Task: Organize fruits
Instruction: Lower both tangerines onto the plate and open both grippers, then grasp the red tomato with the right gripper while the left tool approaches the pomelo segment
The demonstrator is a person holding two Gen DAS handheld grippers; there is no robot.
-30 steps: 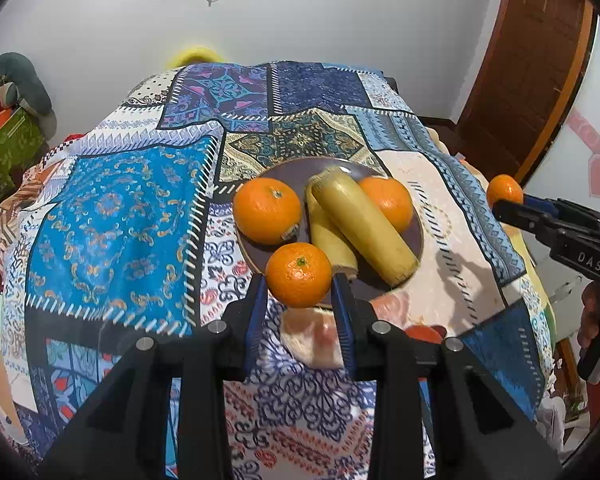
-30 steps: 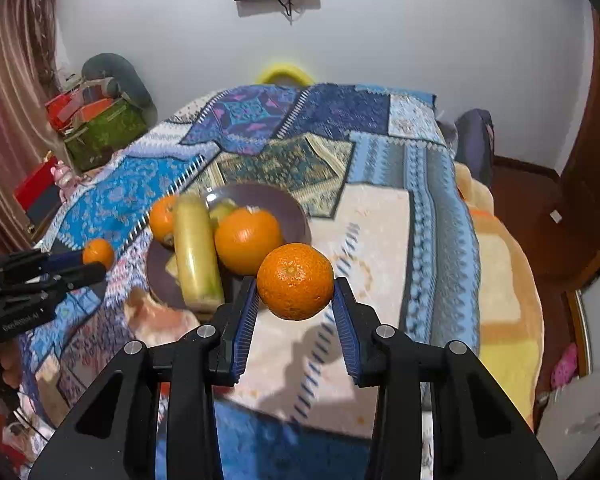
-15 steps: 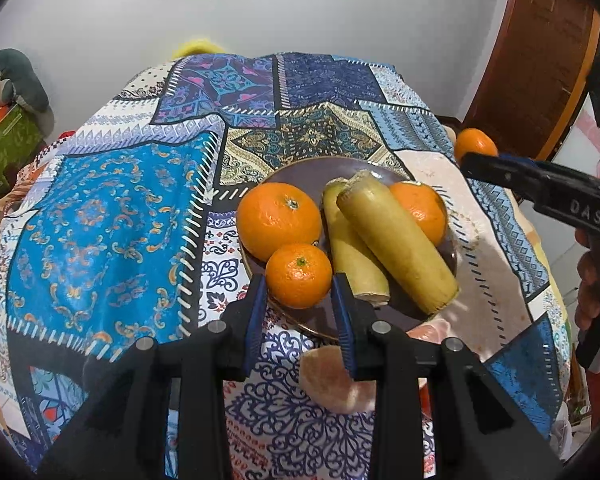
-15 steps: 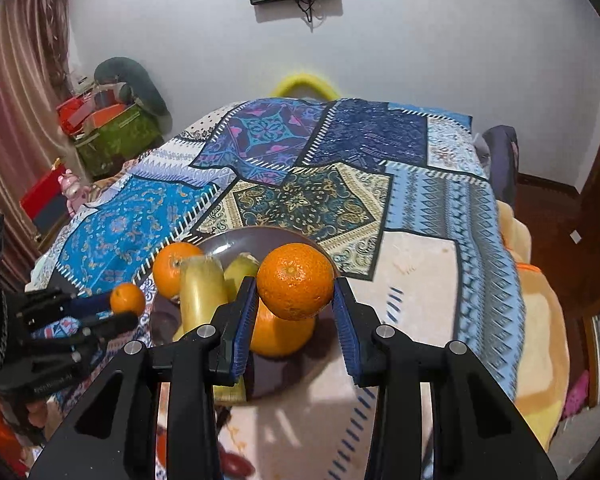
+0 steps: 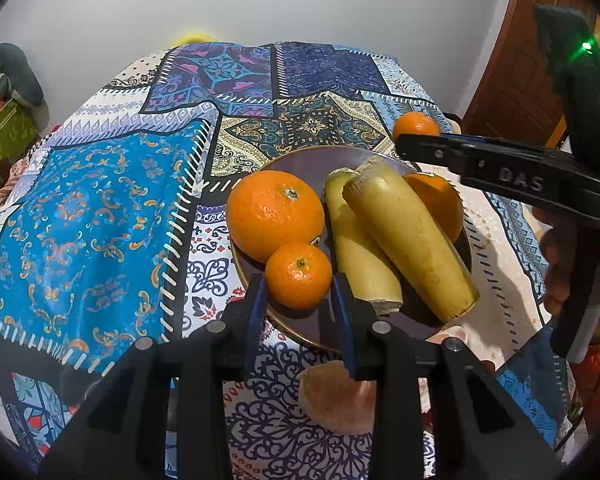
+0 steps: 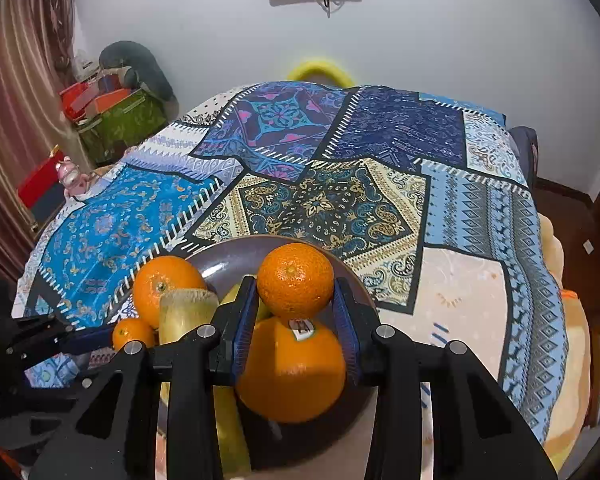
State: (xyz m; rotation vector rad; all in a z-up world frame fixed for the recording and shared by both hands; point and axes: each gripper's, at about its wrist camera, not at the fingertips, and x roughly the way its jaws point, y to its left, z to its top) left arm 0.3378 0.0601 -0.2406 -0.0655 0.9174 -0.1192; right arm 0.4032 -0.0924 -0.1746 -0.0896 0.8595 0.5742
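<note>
**A:** Start at the left claw (image 5: pixel 298 296). What has it got?

**B:** Its two blue pads are closed on a small orange (image 5: pixel 298 275), one on each side at the widest part. The fruit hangs low over the near edge of the brown plate (image 5: pixel 300 160), just beside a big orange (image 5: pixel 275 215) and two peeled-looking bananas (image 5: pixel 408 236).

**A:** And the right claw (image 6: pixel 295 312)?

**B:** Same kind of hold. It is clamped on a second small orange (image 6: pixel 295 279), above a large stickered orange (image 6: pixel 292 372) on that plate. I cannot tell whether the two fruits touch.

**A:** How would you expect these small oranges to behave?

**B:** Light, I would judge, with a firm but slightly giving skin. Round and a bit waxy, so they could roll once let go. Gripping across the middle, as both claws do, seems right; squeezing harder would likely bruise them.

**A:** Where is the risk?

**B:** The plate is crowded. A round fruit set on top of another may tumble onto the patterned cloth (image 5: pixel 100 216). A gap beside the bananas looks the safer seat.
</note>
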